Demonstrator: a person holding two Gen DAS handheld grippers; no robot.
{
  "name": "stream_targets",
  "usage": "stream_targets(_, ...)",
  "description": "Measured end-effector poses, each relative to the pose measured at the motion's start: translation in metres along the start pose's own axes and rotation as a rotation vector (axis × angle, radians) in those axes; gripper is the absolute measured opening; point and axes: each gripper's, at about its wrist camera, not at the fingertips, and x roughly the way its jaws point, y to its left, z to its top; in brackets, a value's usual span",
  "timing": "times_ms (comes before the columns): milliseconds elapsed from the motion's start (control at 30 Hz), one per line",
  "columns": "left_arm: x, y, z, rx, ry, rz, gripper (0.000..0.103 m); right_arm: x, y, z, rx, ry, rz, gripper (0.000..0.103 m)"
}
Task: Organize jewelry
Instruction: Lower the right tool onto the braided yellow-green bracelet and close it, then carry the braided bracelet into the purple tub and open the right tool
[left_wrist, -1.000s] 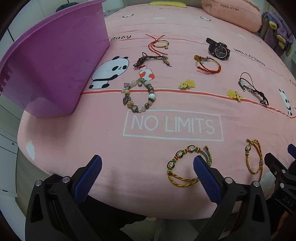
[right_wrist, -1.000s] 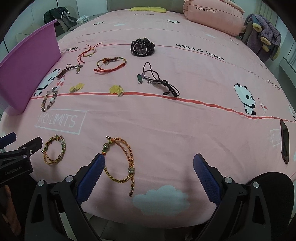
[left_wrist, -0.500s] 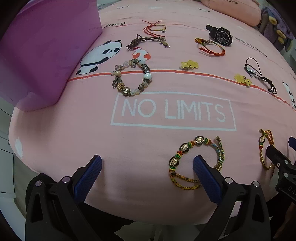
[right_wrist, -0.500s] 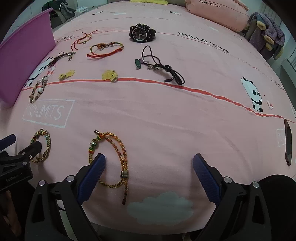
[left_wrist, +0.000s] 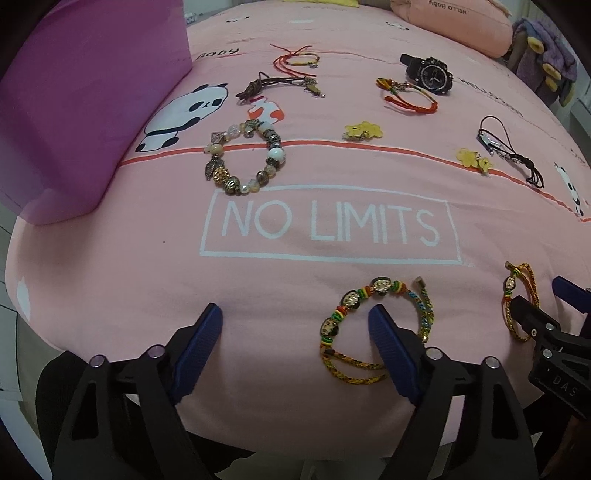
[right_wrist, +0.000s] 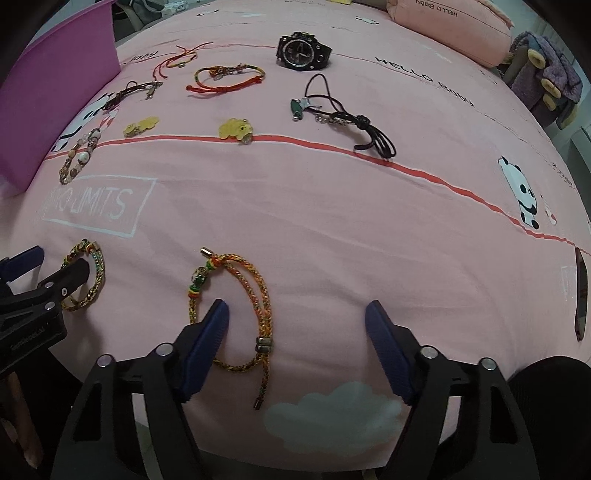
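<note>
The bedsheet (left_wrist: 147, 280) is coloured pink — printed with black-and-white pandas, a red line and white lettering. The bin (left_wrist: 85, 110) is purple. The watch (right_wrist: 301, 51) is black. The braided bracelet (right_wrist: 251, 295) is woven in yellow, orange and green — the beaded bracelet (left_wrist: 243, 158) is strung in gold, white and brown. The charms (left_wrist: 364, 131) are yellow.
</note>
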Motion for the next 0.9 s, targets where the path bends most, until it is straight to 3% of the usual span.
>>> stream_targets(133, -0.004, -0.009, 0.001, 0.025, -0.002, -0.03, 0.049, -0.003, 0.007, 0.0, -0.029, -0.009, 0.011, 0.049)
stream_targets(200, -0.006, -0.012, 0.001, 0.027, -0.001, -0.067, 0.027, -0.004, 0.002, 0.0, -0.014, -0.011, 0.017, 0.037)
stream_targets(267, -0.006, -0.017, 0.002, 0.04, 0.007, -0.108, 0.009, -0.005, -0.002, 0.0, 0.003, -0.014, 0.026, 0.011)
stream_targets(300, -0.007, -0.02, 0.002, 0.05, 0.005, -0.098, 0.009, -0.006, -0.004, 0.001, 0.012, -0.011, 0.04, 0.005)
stream_targets(567, -0.022, -0.01, 0.002, 0.006, 0.006, -0.149, 0.009, -0.022, -0.018, 0.001, 0.079, -0.031, 0.135, 0.005)
stream_targets(900, -0.066, -0.005, 0.021, 0.0, -0.101, -0.174, 0.009, -0.069, -0.015, 0.011, 0.078, -0.132, 0.189, 0.005)
